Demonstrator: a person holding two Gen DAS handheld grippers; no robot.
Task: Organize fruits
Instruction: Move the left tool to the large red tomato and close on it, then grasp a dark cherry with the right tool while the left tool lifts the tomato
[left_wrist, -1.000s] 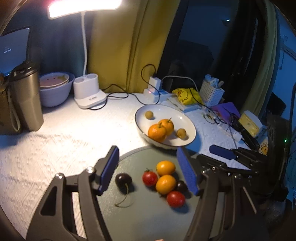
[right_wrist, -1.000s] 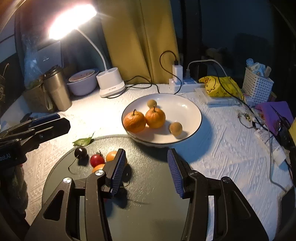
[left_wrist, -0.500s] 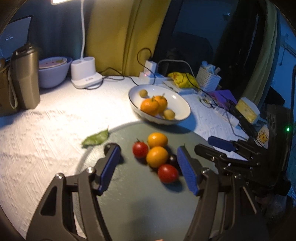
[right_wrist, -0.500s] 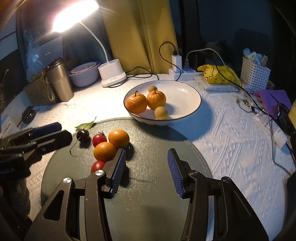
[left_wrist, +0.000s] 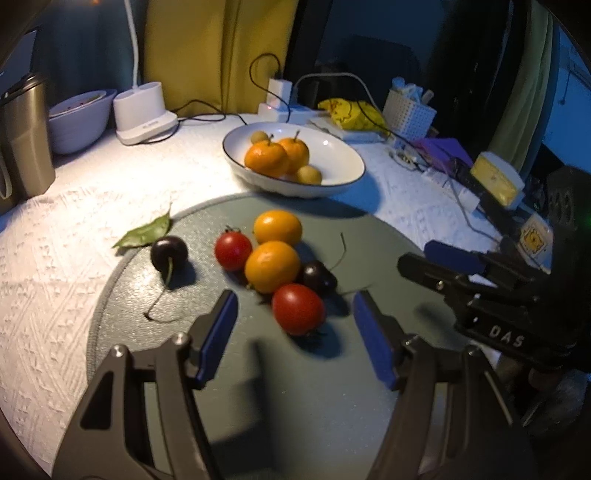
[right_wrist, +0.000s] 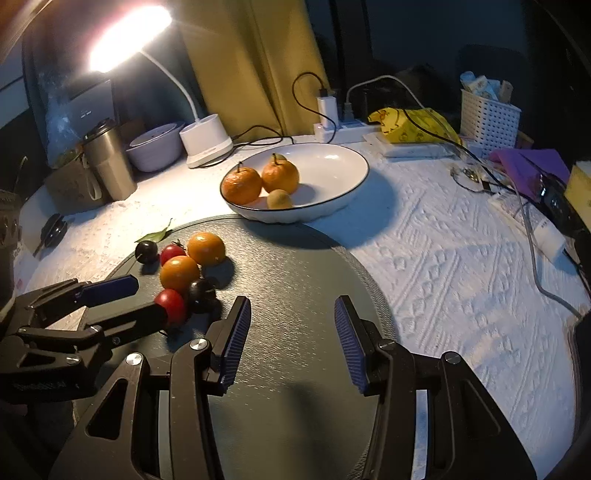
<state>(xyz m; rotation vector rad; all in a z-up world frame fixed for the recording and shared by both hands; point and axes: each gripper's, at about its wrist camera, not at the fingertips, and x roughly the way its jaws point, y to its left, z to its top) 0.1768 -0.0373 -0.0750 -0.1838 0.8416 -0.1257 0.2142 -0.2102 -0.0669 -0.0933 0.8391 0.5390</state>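
dark round mat (left_wrist: 332, 406) holds fruit; left gripper (left_wrist: 291, 325) open near tomato (left_wrist: 298, 309)

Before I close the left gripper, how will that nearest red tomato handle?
The nearest red tomato looks round and glossy, so it may roll or slip. Probably soft-skinned, so squeeze gently. A dark cherry sits close behind; nudging it seems likely.

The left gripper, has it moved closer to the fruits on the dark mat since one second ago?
Yes. The left gripper has advanced toward the white bowl; its open jaws now flank the nearest red tomato, which earlier lay beside its right finger.
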